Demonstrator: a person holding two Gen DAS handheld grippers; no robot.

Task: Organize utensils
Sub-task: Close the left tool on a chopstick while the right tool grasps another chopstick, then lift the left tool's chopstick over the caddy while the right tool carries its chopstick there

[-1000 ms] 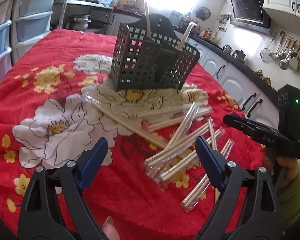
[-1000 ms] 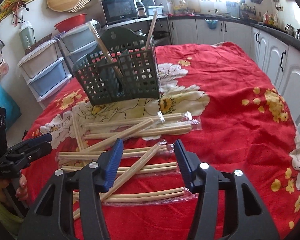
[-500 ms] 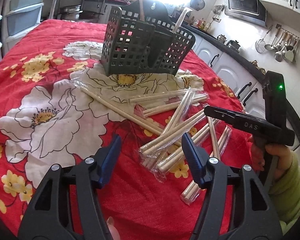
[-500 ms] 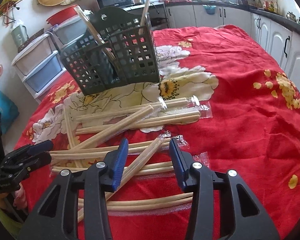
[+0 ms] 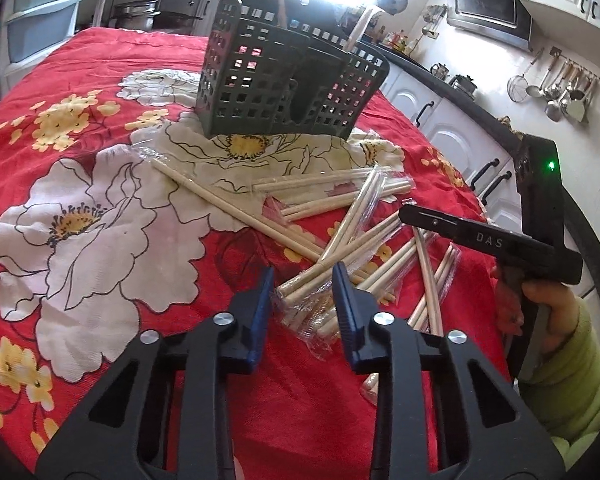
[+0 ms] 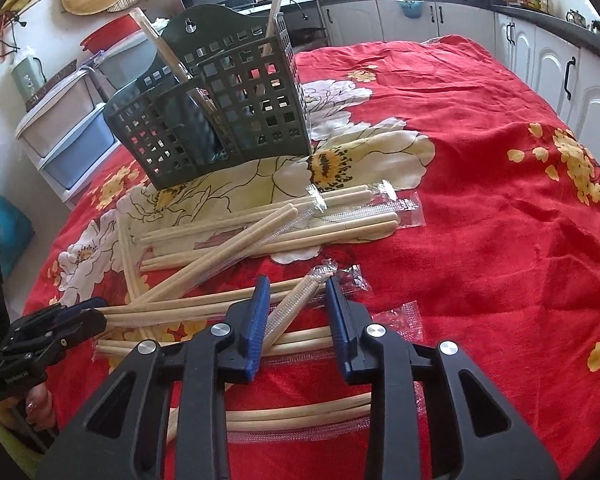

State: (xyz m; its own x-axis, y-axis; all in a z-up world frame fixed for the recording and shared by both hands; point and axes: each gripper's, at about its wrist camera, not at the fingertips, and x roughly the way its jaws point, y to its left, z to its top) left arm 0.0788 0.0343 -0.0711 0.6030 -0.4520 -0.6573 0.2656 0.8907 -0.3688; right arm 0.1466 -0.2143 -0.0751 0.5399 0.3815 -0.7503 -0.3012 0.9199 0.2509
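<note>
Several plastic-wrapped wooden chopstick pairs [image 5: 360,220] lie scattered on the red flowered tablecloth; they also show in the right wrist view [image 6: 267,228]. A dark green lattice utensil basket [image 5: 283,92] stands behind them with two chopstick pairs upright in it; it also shows in the right wrist view [image 6: 215,112]. My left gripper [image 5: 304,280] is open, its jaws either side of the near ends of a wrapped pair [image 5: 312,284]. My right gripper [image 6: 295,292] is open, straddling one wrapped pair [image 6: 300,300] that lies diagonally.
The table carries a red cloth [image 6: 480,200] with white and yellow flowers. Kitchen cabinets [image 6: 540,44] run along the right. Plastic drawer units [image 6: 67,128] stand at the far left. Hanging ladles [image 5: 556,88] are on the wall.
Both grippers have moved forward and down onto the chopstick pile. Both have narrowed their jaws around a wrapped pair, the left one a lot.
</note>
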